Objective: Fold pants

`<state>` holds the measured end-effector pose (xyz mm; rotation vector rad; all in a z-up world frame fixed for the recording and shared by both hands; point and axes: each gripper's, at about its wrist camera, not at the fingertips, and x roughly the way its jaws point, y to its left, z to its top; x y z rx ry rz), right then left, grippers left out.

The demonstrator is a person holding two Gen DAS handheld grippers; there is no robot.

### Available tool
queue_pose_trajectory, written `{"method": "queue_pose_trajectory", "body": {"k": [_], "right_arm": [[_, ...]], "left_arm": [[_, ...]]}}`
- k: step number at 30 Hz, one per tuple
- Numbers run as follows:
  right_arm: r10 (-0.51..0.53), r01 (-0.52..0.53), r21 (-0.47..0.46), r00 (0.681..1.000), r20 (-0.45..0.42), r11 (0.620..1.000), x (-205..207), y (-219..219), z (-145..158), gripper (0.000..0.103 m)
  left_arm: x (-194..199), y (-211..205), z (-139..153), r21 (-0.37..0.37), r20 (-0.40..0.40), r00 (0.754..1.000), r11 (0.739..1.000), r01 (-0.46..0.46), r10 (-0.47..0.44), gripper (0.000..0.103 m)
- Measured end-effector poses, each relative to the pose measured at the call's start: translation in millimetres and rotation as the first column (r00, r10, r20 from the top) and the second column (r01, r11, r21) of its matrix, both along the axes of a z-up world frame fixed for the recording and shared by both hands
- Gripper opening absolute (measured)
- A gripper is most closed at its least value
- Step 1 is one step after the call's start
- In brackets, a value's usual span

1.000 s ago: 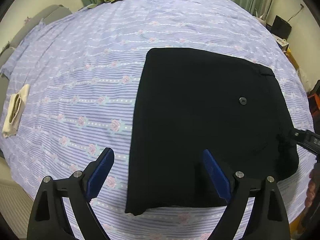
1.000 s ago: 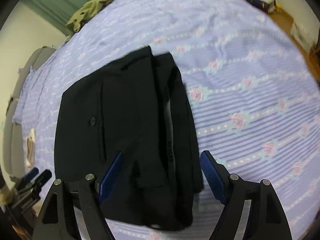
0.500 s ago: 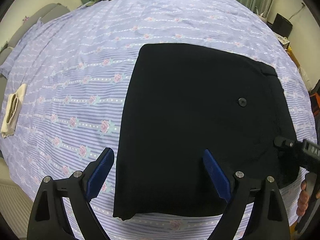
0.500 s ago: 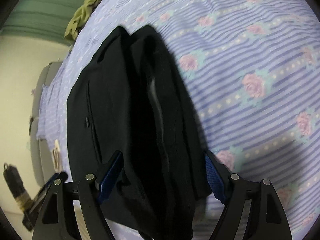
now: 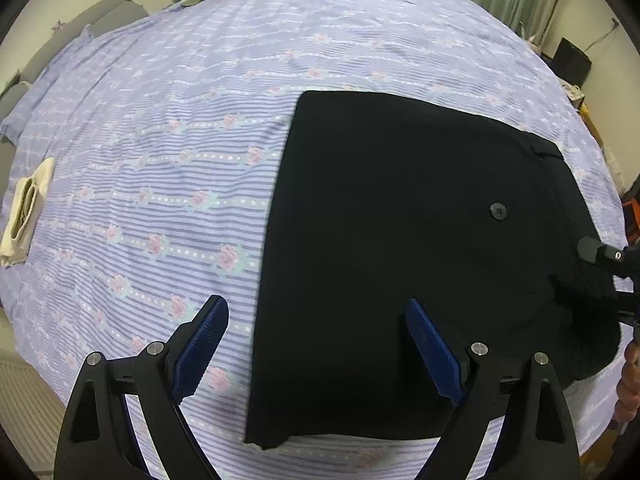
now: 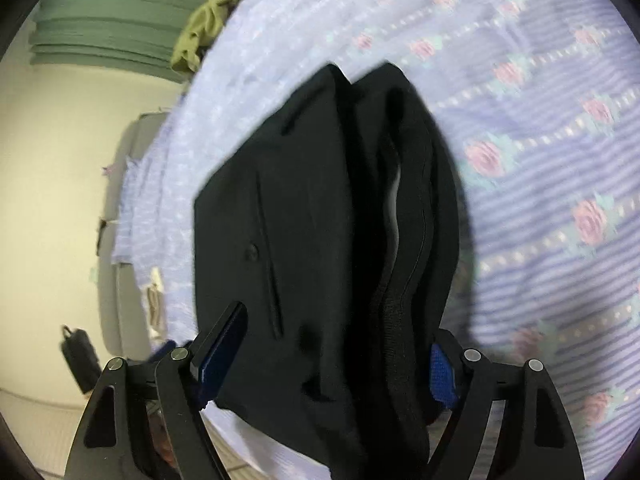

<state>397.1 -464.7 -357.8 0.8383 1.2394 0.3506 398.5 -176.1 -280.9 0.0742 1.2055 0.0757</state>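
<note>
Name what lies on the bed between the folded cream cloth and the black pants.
Nothing: only bare floral bedsheet separates the cream cloth from the black pants, seen in the left wrist view.

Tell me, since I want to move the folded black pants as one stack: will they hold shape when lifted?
Probably not. The black pants are soft cloth, likely to sag. At the waistband end the layers gape apart, so they may slide and unfold. They look fairly thick, so perhaps weighty for a one-edge grip.

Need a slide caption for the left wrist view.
Open left gripper above folded black pants on floral striped bedsheet.
</note>
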Motion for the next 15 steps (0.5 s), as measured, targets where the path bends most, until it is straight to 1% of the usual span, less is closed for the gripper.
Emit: {"method": "queue_pose_trajectory", "body": {"k": [2, 4, 5, 6, 7, 9, 10, 11, 12, 13, 15], "right_arm": [[-0.007, 0.006, -0.021, 1.000, -0.026, 1.000, 5, -1, -7, 0.082], [-0.004, 0.000, -0.063, 0.997, -0.074, 0.998, 10, 3, -23, 0.076], [-0.004, -0.005, -0.091, 0.995, -0.104, 0.996, 12, 6, -31, 0.068], [-0.014, 0.002, -0.106, 0.993, -0.114, 0.994, 12, 6, -32, 0.066], [-0.023, 0.010, -0.110, 0.993, -0.118, 0.994, 11, 4, -31, 0.064], [-0.031, 0.014, -0.138, 0.992, -0.121, 0.990, 9, 7, -21, 0.048], [-0.027, 0.006, -0.168, 0.992, -0.121, 0.986, 8, 9, -14, 0.044], [-0.017, -0.008, -0.208, 0.993, -0.119, 0.978, 8, 13, -5, 0.039], [-0.001, -0.026, -0.249, 0.994, -0.109, 0.968, 7, 17, 3, 0.037], [0.020, -0.048, -0.296, 0.995, -0.097, 0.954, 10, 21, 10, 0.036], [0.086, -0.111, -0.431, 0.993, -0.076, 0.896, 10, 38, 23, 0.036]], "left_arm": [[4, 5, -1, 0.004, 0.000, 1.000, 1.000, -0.001, 0.001, 0.091], [7, 9, -3, 0.012, 0.003, 1.000, 1.000, 0.010, -0.010, 0.091], [9, 11, -4, 0.012, 0.003, 1.000, 1.000, 0.016, -0.016, 0.091], [9, 11, -4, 0.008, 0.002, 1.000, 1.000, 0.021, -0.021, 0.091], [11, 15, -6, -0.014, -0.003, 1.000, 1.000, 0.022, -0.022, 0.091], [14, 24, -9, -0.104, -0.020, 0.999, 0.994, 0.028, -0.030, 0.091], [17, 30, -10, -0.160, -0.025, 0.999, 0.987, 0.032, -0.036, 0.091], [20, 34, -10, -0.192, -0.025, 0.999, 0.981, 0.032, -0.037, 0.091], [22, 40, -10, -0.221, -0.025, 0.999, 0.975, 0.028, -0.034, 0.091], [25, 44, -10, -0.245, -0.024, 0.999, 0.969, 0.019, -0.025, 0.091], [32, 59, -13, -0.303, -0.024, 1.000, 0.953, -0.013, 0.006, 0.091]]}}
